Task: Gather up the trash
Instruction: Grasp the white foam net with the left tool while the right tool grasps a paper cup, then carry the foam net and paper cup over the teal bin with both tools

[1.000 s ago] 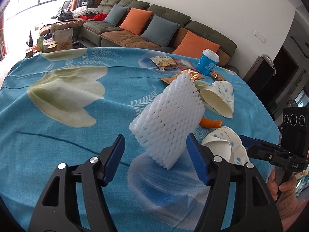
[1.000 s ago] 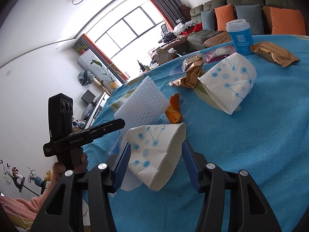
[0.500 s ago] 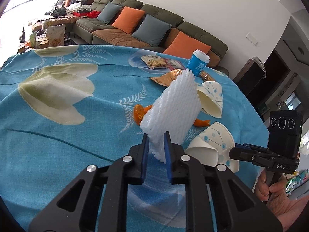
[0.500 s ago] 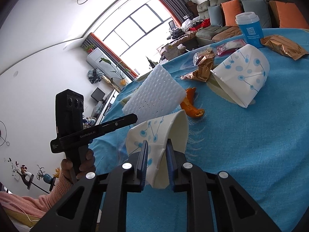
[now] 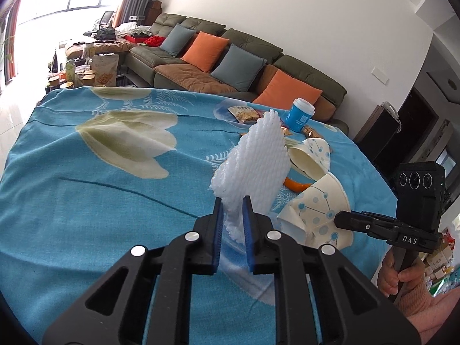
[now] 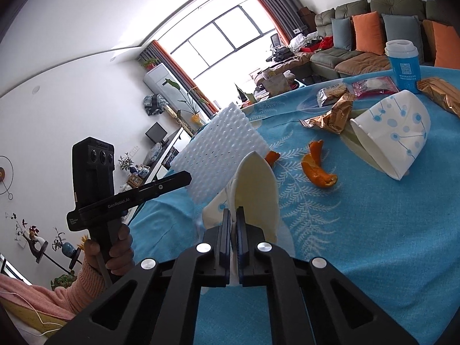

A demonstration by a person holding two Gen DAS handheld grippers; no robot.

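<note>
My left gripper (image 5: pixel 232 204) is shut on a white foam net sleeve (image 5: pixel 253 166) and holds it lifted above the blue tablecloth (image 5: pixel 86 189); the sleeve also shows in the right wrist view (image 6: pixel 218 161). My right gripper (image 6: pixel 233 215) is shut on a crushed white paper cup with blue dots (image 6: pixel 256 192), also seen in the left wrist view (image 5: pixel 316 212). A second dotted paper cup (image 6: pixel 394 132) lies on its side on the cloth. Orange peel pieces (image 6: pixel 316 169) lie between them.
Gold foil wrappers (image 6: pixel 333 115), snack packets (image 6: pixel 373 84) and an upright blue lidded cup (image 6: pixel 404 64) sit at the table's far side. A sofa with orange and grey cushions (image 5: pixel 230 57) stands behind the table. The table's right edge (image 5: pixel 376 172) is close to the cups.
Both grippers closed from open: the left onto the foam sleeve, the right onto the paper cup, squashing it flat. Both then lifted their items off the cloth.
</note>
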